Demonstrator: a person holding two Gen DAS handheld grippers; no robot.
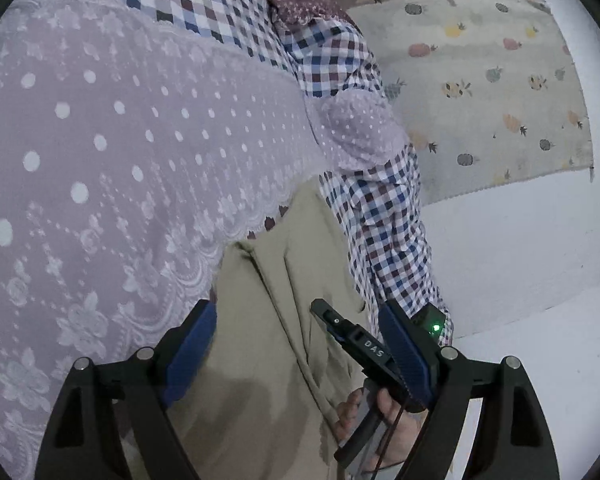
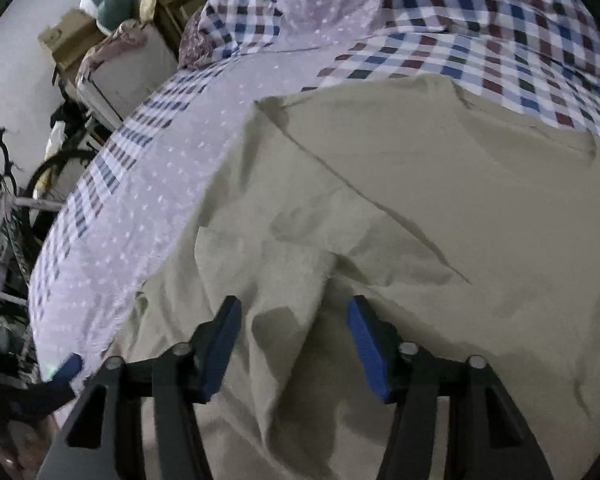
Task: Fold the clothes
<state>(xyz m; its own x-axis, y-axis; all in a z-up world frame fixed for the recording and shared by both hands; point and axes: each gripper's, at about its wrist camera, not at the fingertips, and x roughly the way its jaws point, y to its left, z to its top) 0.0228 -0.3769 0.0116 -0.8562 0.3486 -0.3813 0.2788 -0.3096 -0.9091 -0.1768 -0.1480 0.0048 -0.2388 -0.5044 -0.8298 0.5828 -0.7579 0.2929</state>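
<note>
1. Left gripper stood wide apart, nothing between its blue pads; the khaki garment lay directly beyond and beneath the fingertips.
2. Just beside its right finger, the right gripper showed in the left wrist view, held by a hand.
3. Right gripper stood partly apart over the khaki garment; a raised fold of that cloth lay between the pads, and contact could not be told.
4. Ahead of both tools, the garment spread over a lilac dotted lace cover on a checked bedsheet.
5. Farther right of the left gripper, a fruit-print rug lay on the pale floor.
</note>
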